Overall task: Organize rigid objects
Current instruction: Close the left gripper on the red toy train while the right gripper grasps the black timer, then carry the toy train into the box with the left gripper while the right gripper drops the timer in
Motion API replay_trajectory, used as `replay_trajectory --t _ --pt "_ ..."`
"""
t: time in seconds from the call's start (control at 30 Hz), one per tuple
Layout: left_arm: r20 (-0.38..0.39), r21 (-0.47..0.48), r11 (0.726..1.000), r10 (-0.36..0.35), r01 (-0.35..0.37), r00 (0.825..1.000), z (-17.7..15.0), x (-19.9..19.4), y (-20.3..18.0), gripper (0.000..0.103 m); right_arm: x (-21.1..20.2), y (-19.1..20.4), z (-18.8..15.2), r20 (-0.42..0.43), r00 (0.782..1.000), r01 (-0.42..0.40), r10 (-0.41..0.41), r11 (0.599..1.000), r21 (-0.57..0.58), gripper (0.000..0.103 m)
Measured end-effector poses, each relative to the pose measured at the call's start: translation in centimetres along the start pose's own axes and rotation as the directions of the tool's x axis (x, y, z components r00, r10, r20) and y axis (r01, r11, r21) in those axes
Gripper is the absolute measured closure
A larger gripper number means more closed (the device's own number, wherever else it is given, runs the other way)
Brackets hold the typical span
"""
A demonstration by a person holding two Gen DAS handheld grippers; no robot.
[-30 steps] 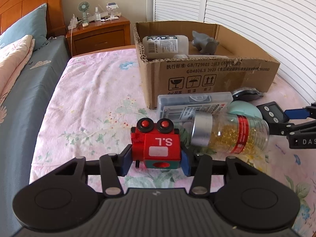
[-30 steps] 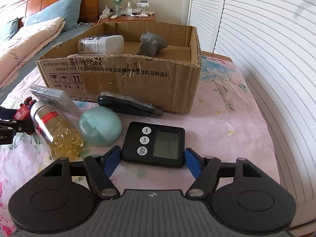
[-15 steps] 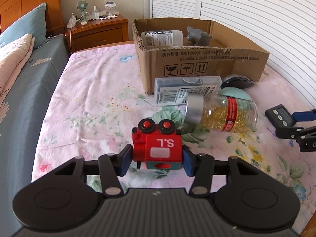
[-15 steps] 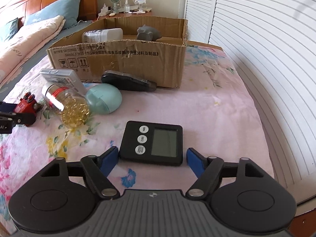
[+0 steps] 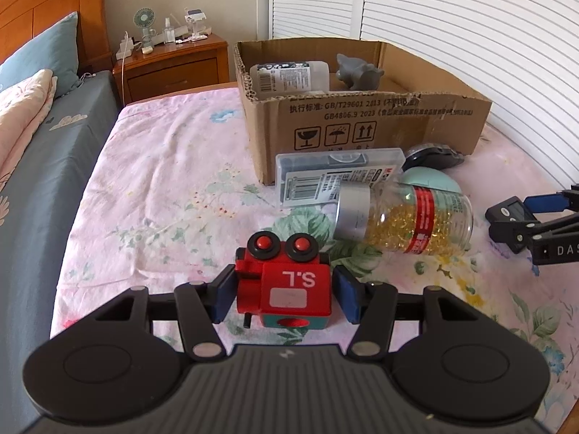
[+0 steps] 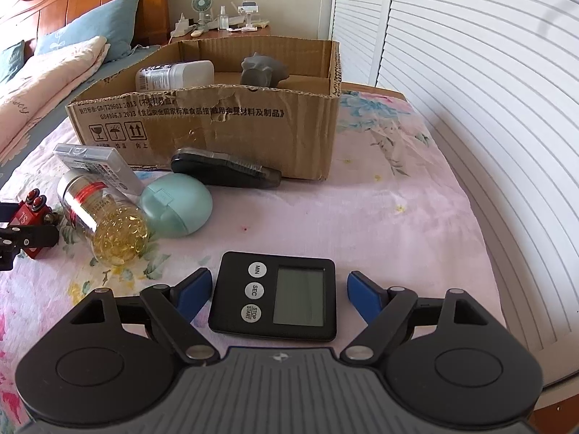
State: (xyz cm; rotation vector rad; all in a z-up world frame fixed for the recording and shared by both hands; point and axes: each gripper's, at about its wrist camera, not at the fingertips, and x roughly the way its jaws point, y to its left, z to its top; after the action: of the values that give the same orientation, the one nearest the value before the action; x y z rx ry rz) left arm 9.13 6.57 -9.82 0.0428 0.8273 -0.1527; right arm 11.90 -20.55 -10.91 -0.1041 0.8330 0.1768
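Left gripper [image 5: 284, 291] opening, pads just off the toy [image 5: 289, 287]; right gripper [image 6: 277, 289] open beside the timer [image 6: 275, 296], whose buttons only the right view shows.

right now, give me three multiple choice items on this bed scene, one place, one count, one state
1. Where is the grey animal figure?
A. in the cardboard box
B. beside the timer
C. on the nightstand

2. How many round buttons does the black timer show?
A. one
B. three
C. five

3. How does the capsule bottle sit?
A. upright
B. inside the box
C. on its side

Key: 1 A, it shows above the box wall beside a white bottle; 2 B, MIN, SEC, STOP/START; 3 C, its silver cap faces sideways on the sheet.
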Motion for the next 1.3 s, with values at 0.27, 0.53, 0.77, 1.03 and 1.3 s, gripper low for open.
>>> replay_trajectory --t 0.27,0.53,0.77,1.03,1.3 --pt "-0.02 0.001 1.0 -0.012 0.012 1.0 0.3 -0.1 0.0 0.051 -0.4 0.1 -0.1 -0.002 1.0 -0.006 0.006 1.0 0.0 0.028" --pt "-0.014 0.043 0.999 -0.031 0.032 0.999 1.0 -1.7 0.0 0.051 -1.7 0.1 0.1 0.007 1.0 0.002 -0.001 0.999 -0.045 0.028" --pt "-0.034 0.085 0.995 -0.048 0.051 0.998 1.4 -2.8 -0.1 0.052 -3.3 0.2 0.6 0.03 1.0 0.009 -0.006 0.994 -0.113 0.028" --pt "-0.02 0.089 0.992 -0.087 0.088 0.996 3.0 -4.4 0.0 0.052 -4.8 0.1 1.5 0.061 0.998 -0.015 0.023 0.991 -0.131 0.028" --pt "0.036 0.132 0.987 -0.098 0.092 0.995 7.5 -5.3 -0.3 0.052 -6.0 -0.1 3.7 0.115 0.992 -0.025 0.043 0.989 -0.148 0.028"
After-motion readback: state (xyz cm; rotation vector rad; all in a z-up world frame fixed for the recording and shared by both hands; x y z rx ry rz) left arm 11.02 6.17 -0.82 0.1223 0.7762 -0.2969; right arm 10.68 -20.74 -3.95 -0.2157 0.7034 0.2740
